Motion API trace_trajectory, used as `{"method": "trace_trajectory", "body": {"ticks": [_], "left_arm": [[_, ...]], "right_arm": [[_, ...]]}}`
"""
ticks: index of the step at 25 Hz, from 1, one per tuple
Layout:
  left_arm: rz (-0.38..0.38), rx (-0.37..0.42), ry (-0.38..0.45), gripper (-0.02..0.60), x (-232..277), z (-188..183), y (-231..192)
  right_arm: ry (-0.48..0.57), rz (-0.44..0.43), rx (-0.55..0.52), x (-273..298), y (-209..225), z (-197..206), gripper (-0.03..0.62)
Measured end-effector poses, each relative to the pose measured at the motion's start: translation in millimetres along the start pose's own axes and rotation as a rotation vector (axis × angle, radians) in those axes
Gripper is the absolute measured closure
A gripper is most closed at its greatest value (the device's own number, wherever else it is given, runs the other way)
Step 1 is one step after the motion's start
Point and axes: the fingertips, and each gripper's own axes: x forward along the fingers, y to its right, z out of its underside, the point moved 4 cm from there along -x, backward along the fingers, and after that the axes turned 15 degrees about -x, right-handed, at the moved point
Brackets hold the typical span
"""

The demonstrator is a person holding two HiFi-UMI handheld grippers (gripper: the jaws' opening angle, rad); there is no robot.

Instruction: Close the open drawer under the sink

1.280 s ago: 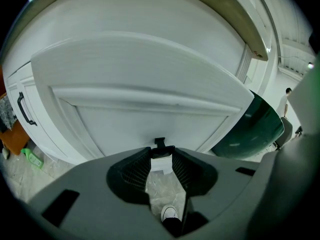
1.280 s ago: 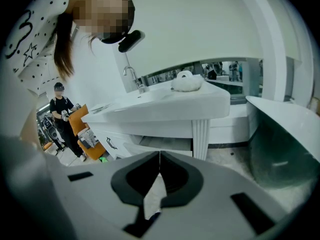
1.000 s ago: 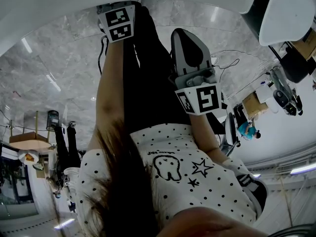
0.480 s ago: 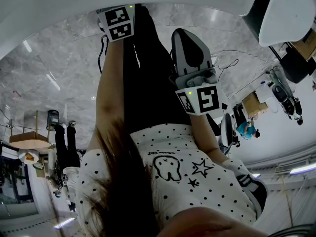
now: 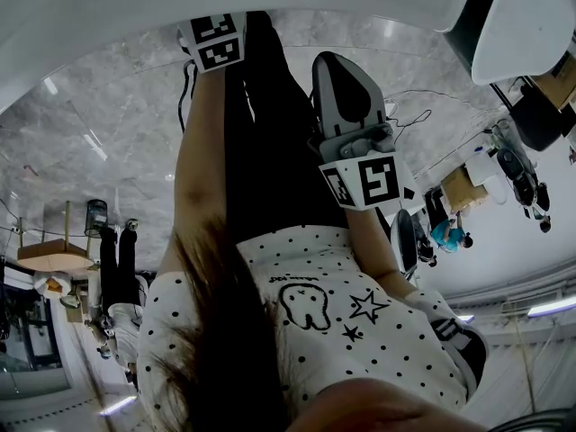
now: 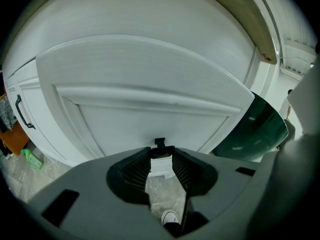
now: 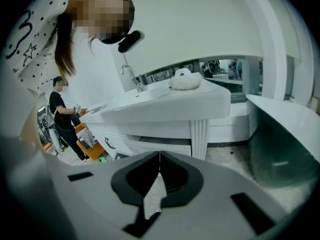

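Note:
In the left gripper view a white panelled drawer front (image 6: 150,109) fills the picture and stands out from the cabinet behind it. My left gripper (image 6: 161,156) is open, its jaws wide apart, right in front of the panel. A small black handle (image 6: 160,143) sits at its fingertips and spans the gap. In the right gripper view my right gripper (image 7: 159,159) is shut and holds nothing. It points at the white sink (image 7: 165,104) with its faucet (image 7: 131,76). A dark gap (image 7: 165,140) shows above a drawer under the sink.
Dark green glass (image 6: 260,129) stands right of the drawer. A cabinet door with a black handle (image 6: 22,111) is at the left, with a green thing (image 6: 32,159) on the floor below it. A bystander in black (image 7: 62,119) stands far left. My shoe (image 6: 170,216) shows below the jaws.

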Motion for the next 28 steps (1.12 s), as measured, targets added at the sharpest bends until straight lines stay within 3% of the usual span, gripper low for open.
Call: {"method": "trace_trajectory", "body": {"ticks": [28], "left_arm": [[0.001,-0.002,0.029,0.449,9,-27,8]], "right_arm": [[-0.006,0.001,0.004,-6,7,-7,0.579]]}}
